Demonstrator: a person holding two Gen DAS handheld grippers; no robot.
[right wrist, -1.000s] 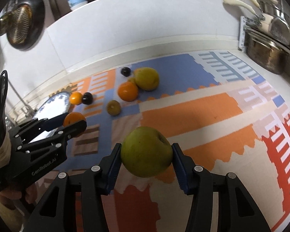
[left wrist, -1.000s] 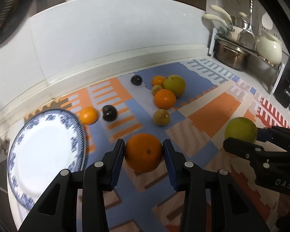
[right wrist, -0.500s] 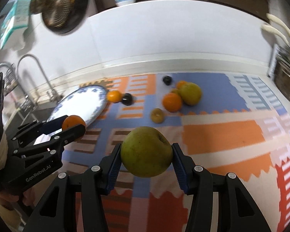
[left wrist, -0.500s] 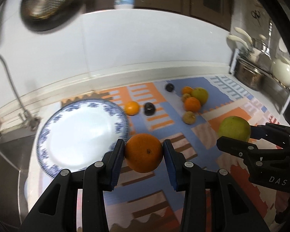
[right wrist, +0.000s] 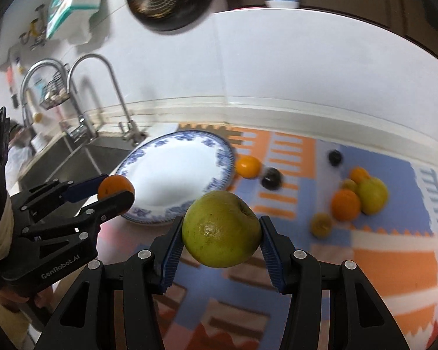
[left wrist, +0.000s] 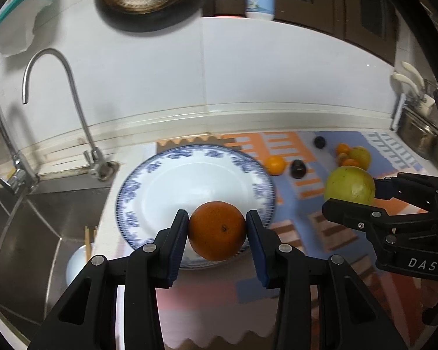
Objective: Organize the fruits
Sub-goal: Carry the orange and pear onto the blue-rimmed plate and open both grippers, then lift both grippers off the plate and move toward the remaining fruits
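My left gripper (left wrist: 217, 230) is shut on an orange (left wrist: 217, 229), held in the air over the near rim of a white plate with a blue flowered border (left wrist: 160, 186). To its right my right gripper (right wrist: 222, 232) is shut on a yellow-green apple (right wrist: 221, 229), held above the patterned mat (right wrist: 394, 265), right of the plate (right wrist: 175, 169). In the right wrist view the left gripper (right wrist: 115, 191) with its orange (right wrist: 114, 185) hangs by the plate's left edge. The right gripper (left wrist: 353, 195) and apple (left wrist: 349, 185) also show in the left wrist view.
Loose fruit lies on the mat: a small orange (right wrist: 248, 166), two dark plums (right wrist: 271, 178), and a cluster of oranges and a yellow-green fruit (right wrist: 372, 195). A steel sink (left wrist: 29, 233) with a tap (left wrist: 81, 122) lies left of the plate. A wall runs behind.
Both grippers have swung left with their fruit. The plate has come from the left edge of view to sit under the left gripper, and the sink and tap have come into sight.
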